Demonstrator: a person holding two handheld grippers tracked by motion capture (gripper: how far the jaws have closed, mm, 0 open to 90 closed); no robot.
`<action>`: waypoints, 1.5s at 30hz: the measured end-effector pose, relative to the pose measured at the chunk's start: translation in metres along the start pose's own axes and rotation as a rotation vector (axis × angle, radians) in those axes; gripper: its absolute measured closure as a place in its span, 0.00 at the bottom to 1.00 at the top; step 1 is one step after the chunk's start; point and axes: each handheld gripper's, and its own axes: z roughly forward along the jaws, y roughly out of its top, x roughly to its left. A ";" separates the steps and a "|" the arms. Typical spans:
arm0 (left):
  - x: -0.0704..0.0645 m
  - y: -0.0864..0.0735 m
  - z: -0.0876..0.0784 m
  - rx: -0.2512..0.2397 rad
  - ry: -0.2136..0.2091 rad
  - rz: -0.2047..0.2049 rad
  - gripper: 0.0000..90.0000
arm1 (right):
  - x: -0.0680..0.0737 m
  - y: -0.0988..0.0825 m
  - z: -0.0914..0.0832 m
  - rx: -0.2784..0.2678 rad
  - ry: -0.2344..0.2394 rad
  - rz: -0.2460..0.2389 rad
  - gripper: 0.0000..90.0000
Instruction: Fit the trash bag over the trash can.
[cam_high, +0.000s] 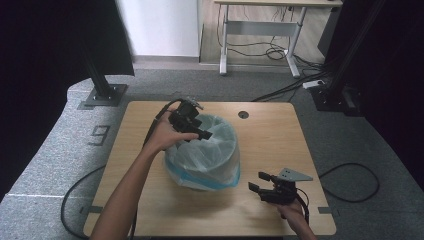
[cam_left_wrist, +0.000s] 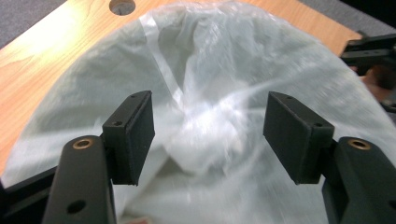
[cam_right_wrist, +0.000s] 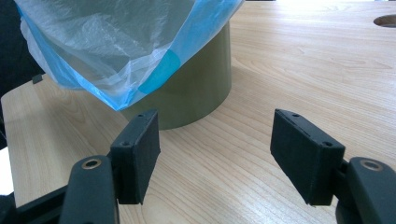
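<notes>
The bin (cam_high: 207, 172) stands near the middle of the counter (cam_high: 270, 150), a little toward its near edge, lined with a thin clear bag (cam_high: 212, 145) whose blue-edged skirt hangs down over the olive wall. The film will likely be very light, limp and slippery, and it could tear or slide off the rim if pulled hard; the bin itself looks stiff and light enough to shift when tugged. The best place to take hold is probably a fold of the film at the rim, or the loose blue hem (cam_right_wrist: 161, 70), pinched flat between the pads.

The left hand-held gripper (cam_high: 200, 131) hangs over the far-left rim, above the bag's mouth, jaws spread with nothing between them. The right hand-held gripper (cam_high: 259, 181) sits near the counter's near-right corner, apart from the bin, jaws likewise spread and empty.
</notes>
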 end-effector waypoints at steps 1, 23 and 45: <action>-0.001 -0.004 -0.005 -0.007 -0.002 -0.005 0.37 | 0.001 0.000 0.000 0.002 0.000 -0.001 0.36; -0.020 -0.019 0.034 0.251 -0.027 0.062 0.37 | 0.002 -0.003 0.004 0.026 0.004 -0.006 0.36; -0.010 -0.040 -0.026 0.046 -0.023 0.017 0.40 | 0.002 -0.004 0.006 0.038 0.007 -0.006 0.36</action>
